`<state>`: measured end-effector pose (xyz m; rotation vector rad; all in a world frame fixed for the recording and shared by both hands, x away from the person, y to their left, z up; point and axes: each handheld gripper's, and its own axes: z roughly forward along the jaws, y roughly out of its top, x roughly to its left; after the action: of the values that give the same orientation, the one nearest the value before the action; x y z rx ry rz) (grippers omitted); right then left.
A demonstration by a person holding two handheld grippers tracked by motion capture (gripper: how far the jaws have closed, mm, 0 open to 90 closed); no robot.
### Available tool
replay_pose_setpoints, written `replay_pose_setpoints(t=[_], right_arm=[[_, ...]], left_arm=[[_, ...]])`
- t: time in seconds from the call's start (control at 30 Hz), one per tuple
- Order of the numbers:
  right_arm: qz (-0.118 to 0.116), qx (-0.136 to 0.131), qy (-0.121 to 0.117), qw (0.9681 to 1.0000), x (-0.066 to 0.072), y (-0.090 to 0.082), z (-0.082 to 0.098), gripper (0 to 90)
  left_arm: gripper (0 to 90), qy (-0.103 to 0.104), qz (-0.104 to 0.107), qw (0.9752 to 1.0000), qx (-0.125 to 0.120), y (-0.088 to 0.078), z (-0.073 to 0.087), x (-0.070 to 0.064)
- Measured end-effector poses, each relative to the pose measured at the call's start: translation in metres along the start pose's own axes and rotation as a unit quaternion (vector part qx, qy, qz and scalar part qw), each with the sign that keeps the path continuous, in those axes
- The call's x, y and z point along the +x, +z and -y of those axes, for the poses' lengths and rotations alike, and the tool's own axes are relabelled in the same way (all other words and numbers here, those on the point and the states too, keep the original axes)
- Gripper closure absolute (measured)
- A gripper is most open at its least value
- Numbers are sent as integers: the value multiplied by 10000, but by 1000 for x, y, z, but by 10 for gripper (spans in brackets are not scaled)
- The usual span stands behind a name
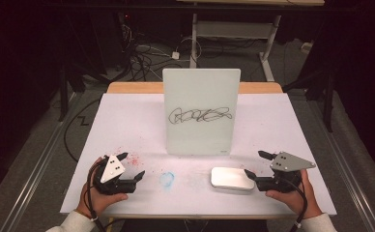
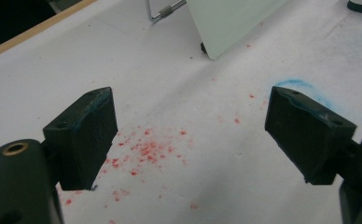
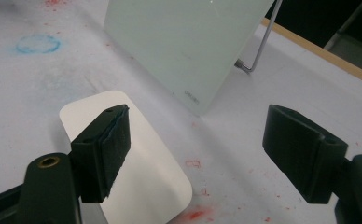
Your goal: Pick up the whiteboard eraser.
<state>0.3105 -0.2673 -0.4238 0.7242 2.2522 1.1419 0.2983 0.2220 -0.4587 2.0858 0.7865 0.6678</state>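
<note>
— Right gripper?
— Just beside white eraser, jaws apart, clamped on nothing.
— Eraser's spot?
— Flat on table, before whiteboard.
— Left gripper?
— Apart too, over red specks.

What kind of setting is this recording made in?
Probably a lab or recording studio: dark surroundings frame a paper-covered table, loose cables trail across the floor behind it, and a small standing whiteboard with a black scribble sits staged at the centre.

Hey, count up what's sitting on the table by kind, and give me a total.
Standing glass boards with a black scribble: 1
White rounded erasers lying flat: 1
Tongs, left and right: 2
Total: 4
</note>
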Motion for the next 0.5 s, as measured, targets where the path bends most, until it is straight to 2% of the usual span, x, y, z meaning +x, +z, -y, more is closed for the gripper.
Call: replay_pose_setpoints(t=[0.07,0.13,0.17,0.2,0.3,0.43,0.5], right_arm=[[-40,61,-60,10000,-1,1,-1,239],[-55,100,-102,9999,-3,1,-2,239],[-85,115,-98,9998,-5,0,-4,239],[-85,115,-98,9998,-5,0,-4,239],[-211,162,-95,9996,-11,-1,-11,235],[-429,411,-206,9980,-12,3,-18,217],[-622,557,-221,9963,-11,6,-20,204]], left_arm=[[163,-73,28,10000,33,-1,0,0],[165,-62,27,9999,74,-1,1,-1],[176,13,4,10000,71,-1,2,0],[176,-66,36,9999,111,-1,3,-1],[175,-103,25,9998,171,-1,5,0],[175,-131,22,9997,201,1,4,2],[175,-124,24,9996,244,2,4,1]])
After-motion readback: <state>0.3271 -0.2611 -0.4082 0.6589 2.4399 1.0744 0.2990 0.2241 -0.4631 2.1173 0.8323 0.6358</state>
